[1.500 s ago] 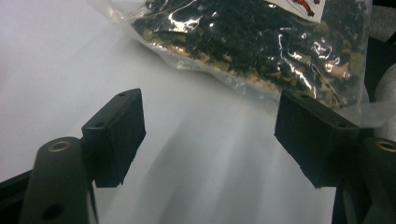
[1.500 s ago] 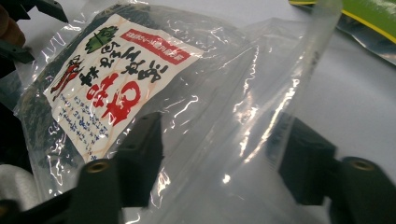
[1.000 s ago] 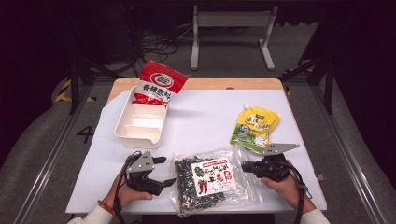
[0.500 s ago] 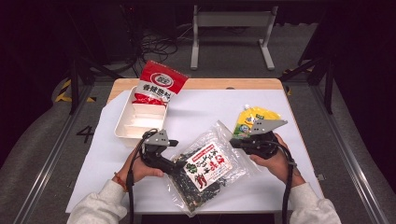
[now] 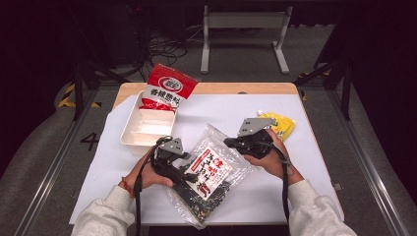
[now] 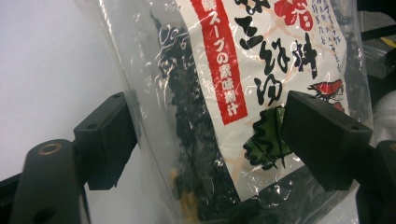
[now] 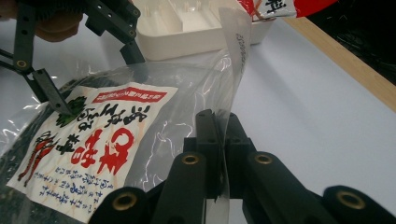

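Observation:
A clear bag of dark dried seaweed with a white and red label (image 5: 209,174) hangs tilted above the table, held between both grippers. My left gripper (image 5: 184,169) clasps its lower left side. In the left gripper view the bag (image 6: 224,70) bulges between the two pads, and the jaws have just closed a little on it. My right gripper (image 5: 228,142) is shut on the bag's flat clear top edge. In the right gripper view that edge (image 7: 233,60) rises from between the closed jaws (image 7: 218,126). The left gripper (image 7: 88,79) shows beyond, its jaws on either side of the bag (image 7: 93,140).
A white divided tray (image 5: 135,140) stands at the back left, with a red pouch (image 5: 167,91) leaning on its far end. A yellow pouch (image 5: 282,125) lies just behind my right hand. The white table sheet ends in a wooden strip (image 5: 221,88) at the far edge.
The bag lay flat near the table's front edge; both grippers have lifted it and carried it away from the person. The right gripper rose more, tilting the bag.

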`<state>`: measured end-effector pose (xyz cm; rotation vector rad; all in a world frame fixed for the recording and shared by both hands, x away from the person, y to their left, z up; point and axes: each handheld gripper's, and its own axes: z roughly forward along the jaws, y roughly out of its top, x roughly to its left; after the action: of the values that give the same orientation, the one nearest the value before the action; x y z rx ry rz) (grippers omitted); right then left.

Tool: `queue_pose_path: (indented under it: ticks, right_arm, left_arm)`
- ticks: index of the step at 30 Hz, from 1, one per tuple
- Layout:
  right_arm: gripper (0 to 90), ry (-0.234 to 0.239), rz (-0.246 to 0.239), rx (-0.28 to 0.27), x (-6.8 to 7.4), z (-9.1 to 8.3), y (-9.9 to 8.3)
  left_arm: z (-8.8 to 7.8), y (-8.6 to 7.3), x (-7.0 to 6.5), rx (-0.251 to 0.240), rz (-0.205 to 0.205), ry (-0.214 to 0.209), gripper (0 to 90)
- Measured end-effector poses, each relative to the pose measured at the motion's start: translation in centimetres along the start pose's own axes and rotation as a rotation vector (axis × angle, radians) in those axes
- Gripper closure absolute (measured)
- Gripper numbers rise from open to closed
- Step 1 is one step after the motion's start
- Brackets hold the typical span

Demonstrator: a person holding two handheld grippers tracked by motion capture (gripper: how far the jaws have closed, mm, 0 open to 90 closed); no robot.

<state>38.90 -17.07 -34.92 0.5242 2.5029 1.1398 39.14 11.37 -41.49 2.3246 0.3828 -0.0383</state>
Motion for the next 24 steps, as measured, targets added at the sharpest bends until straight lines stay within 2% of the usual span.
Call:
queue_pose_path:
  ticks: [2, 5, 7, 9, 11, 13, 16, 17, 21, 23, 24]
  right_arm:
    - [89.2, -0.008, -0.036, 0.012, 0.3, 0.4, 0.7]
    - [89.3, -0.007, -0.075, 0.005, 0.8, 0.5, 1.6]
    - [89.3, -0.003, -0.093, 0.001, 1.0, 0.6, 2.1]
    - [89.3, 0.002, -0.113, -0.007, 1.2, 0.6, 2.5]
    - [89.2, 0.000, -0.130, -0.004, 1.5, 0.8, 2.8]
    - [89.2, -0.003, -0.138, 0.003, 1.6, 1.0, 2.9]
    - [89.0, 0.007, -0.130, -0.008, 1.6, 1.0, 2.8]
    - [89.0, 0.007, -0.130, -0.008, 1.6, 1.0, 2.8]
    - [84.8, -0.014, -0.123, -0.004, 1.9, 0.9, 2.7]
    - [76.9, -0.052, -0.112, 0.000, 2.0, 0.7, 2.7]
    - [69.5, -0.058, -0.106, -0.006, 2.0, 0.6, 2.6]
  left_arm:
    - [0.0, 0.0, 0.4, -0.012, -0.014, -0.005, 18.6]
    - [0.0, 0.0, 1.0, -0.041, -0.047, -0.035, 16.1]
    - [0.0, 0.2, 1.2, -0.053, -0.052, -0.062, 15.2]
    - [0.2, 0.5, 1.2, -0.054, -0.050, -0.068, 15.1]
    - [0.2, 0.6, 1.2, -0.047, -0.041, -0.074, 23.5]
    - [0.0, 0.6, 1.3, -0.052, -0.052, -0.075, 36.1]
    - [-0.8, 0.0, 1.9, -0.098, -0.083, -0.087, 54.8]
    - [-0.8, 0.0, 1.9, -0.098, -0.083, -0.087, 60.9]
    - [-1.1, -0.2, 1.7, -0.121, -0.097, -0.069, 66.7]
    - [-1.3, -0.3, 1.5, -0.132, -0.101, -0.061, 69.2]
    - [-1.5, -0.4, 1.5, -0.152, -0.106, -0.064, 70.0]
